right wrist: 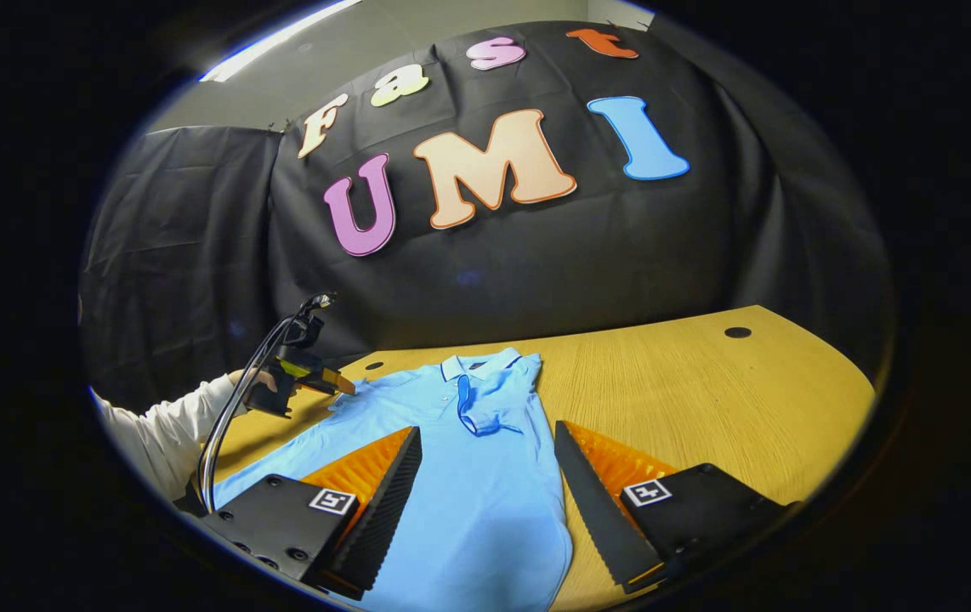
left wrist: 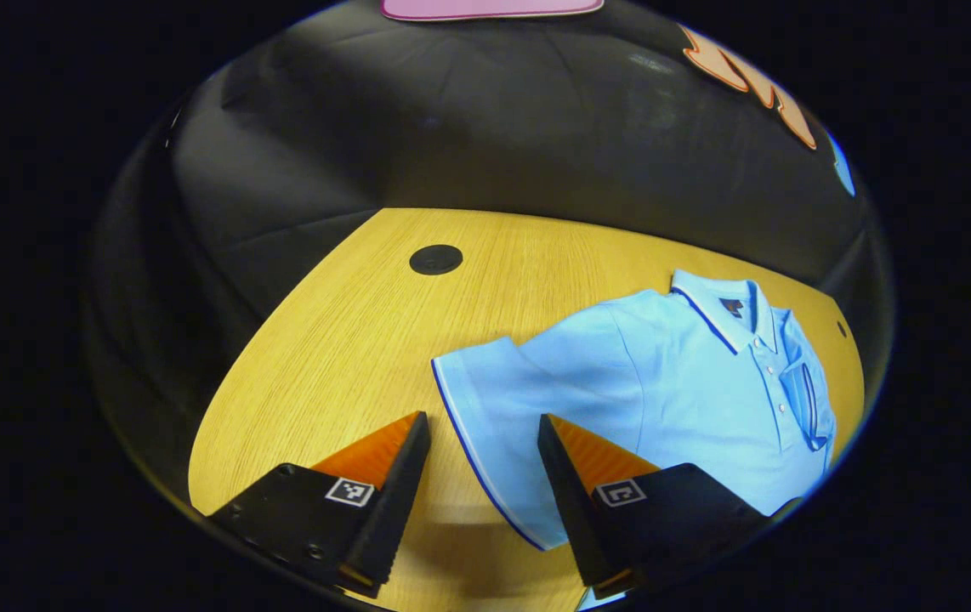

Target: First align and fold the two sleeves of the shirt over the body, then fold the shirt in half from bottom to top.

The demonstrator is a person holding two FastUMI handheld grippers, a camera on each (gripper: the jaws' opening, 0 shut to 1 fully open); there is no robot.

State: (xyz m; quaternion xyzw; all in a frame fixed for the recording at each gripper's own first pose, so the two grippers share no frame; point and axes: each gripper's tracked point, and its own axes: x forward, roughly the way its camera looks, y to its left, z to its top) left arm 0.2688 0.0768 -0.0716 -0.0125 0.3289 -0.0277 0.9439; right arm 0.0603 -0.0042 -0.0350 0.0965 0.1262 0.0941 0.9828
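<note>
The light blue polo shirt (right wrist: 485,476) lies face up on the wooden counter (right wrist: 706,399), collar (right wrist: 477,367) toward the black cloth wall (right wrist: 621,255) and hem toward the near edge. One sleeve (right wrist: 494,408) is already folded in over the chest, its cuff lying just beside the button placket. The other sleeve (left wrist: 494,408) is spread flat out from the body, its dark-trimmed cuff resting on bare wood. The left gripper (left wrist: 484,442) hangs just above that spread sleeve with its jaws released and wide apart, one finger over the sleeve cloth and the other over the counter just off the cuff, neither pressing on the fabric. The right gripper (right wrist: 488,463) hovers over the lower body of the shirt, jaws likewise released and gaping, with nothing between them but the shirt lying beneath. In the right gripper view, a hand in a white sleeve (right wrist: 171,425) holds the left gripper beside the shirt's shoulder. Beyond the collar, a round black grommet (left wrist: 436,259) sits in the counter well apart from the shirt.
</note>
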